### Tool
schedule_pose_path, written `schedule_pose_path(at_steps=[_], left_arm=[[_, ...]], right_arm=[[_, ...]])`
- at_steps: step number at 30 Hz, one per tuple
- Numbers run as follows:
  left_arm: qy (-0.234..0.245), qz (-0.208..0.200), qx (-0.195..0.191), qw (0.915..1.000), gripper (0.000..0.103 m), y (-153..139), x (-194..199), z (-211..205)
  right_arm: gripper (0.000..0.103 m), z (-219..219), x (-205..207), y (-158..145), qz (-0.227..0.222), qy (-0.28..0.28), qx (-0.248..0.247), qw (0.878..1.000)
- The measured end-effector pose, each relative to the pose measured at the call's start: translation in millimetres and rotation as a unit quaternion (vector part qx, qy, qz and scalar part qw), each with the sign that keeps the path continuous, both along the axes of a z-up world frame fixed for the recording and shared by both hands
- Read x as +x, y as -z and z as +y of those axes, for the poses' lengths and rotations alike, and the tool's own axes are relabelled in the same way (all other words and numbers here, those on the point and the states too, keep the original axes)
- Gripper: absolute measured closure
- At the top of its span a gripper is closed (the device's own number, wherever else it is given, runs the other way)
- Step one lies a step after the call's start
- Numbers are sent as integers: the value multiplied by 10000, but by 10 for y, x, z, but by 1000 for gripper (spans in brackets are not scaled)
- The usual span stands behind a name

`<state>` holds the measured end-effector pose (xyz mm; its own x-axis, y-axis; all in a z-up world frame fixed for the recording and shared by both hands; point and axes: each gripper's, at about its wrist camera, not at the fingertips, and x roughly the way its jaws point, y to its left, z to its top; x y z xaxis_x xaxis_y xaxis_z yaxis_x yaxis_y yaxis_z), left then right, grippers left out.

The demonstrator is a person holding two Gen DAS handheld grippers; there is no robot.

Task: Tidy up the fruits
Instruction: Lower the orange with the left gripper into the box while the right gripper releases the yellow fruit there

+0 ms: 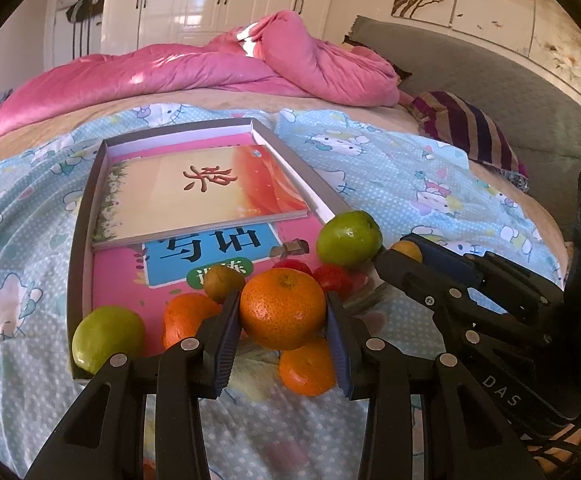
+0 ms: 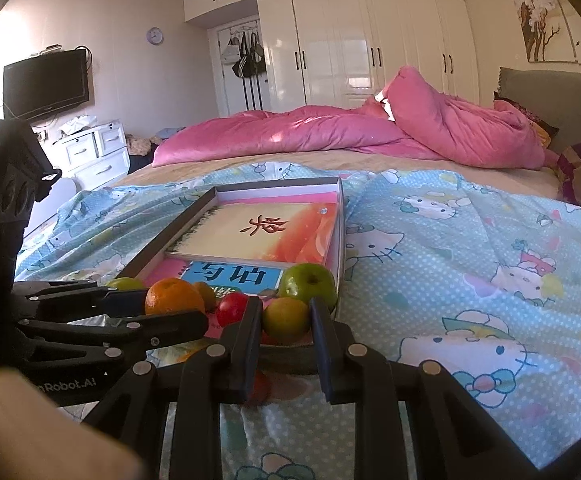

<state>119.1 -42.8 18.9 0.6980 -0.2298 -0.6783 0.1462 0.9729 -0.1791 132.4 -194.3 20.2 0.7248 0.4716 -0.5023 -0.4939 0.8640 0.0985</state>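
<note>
My left gripper [image 1: 282, 300] is shut on a large orange [image 1: 282, 310], held just above the fruit pile at the near end of a shallow grey box [image 1: 78, 240]. My right gripper [image 2: 285, 308] is shut on a small yellow-green citrus fruit [image 2: 285, 320]. It shows in the left wrist view as well, where the right gripper [image 1: 400, 251] reaches in from the right. In the pile lie a green apple [image 1: 348, 238], a second green fruit [image 1: 108, 338], two more oranges [image 1: 186, 318], red fruits [image 1: 332, 278] and a small brownish fruit [image 1: 222, 282].
The box [image 2: 170, 236] lies on a blue cartoon-print sheet [image 2: 470, 248] and holds two books [image 1: 206, 192]. A pink quilt [image 2: 330, 132] is heaped at the far side of the bed and a striped pillow [image 1: 466, 132] lies at the right by the grey headboard.
</note>
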Motion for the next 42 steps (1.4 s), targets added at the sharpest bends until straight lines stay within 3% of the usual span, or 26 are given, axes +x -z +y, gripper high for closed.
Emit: schedule_pose_path(at_steps=[10,15,34,42], left_arm=[[-9,-79,-1,10000,62,36,29,63],[52,-154,182,9997,62,47,27,29],[144,-97,128,9998,61,87,97,-9],[154,-110,145,9997,61,94,93,-36]], right_arm=[[79,68,53,18,-4,-68,-109,9999],[79,103,65,62,71,-94,-185,9998],[77,72,146,137,180,193,-295,9992],[61,31,122,120,129,226,-263,9993]])
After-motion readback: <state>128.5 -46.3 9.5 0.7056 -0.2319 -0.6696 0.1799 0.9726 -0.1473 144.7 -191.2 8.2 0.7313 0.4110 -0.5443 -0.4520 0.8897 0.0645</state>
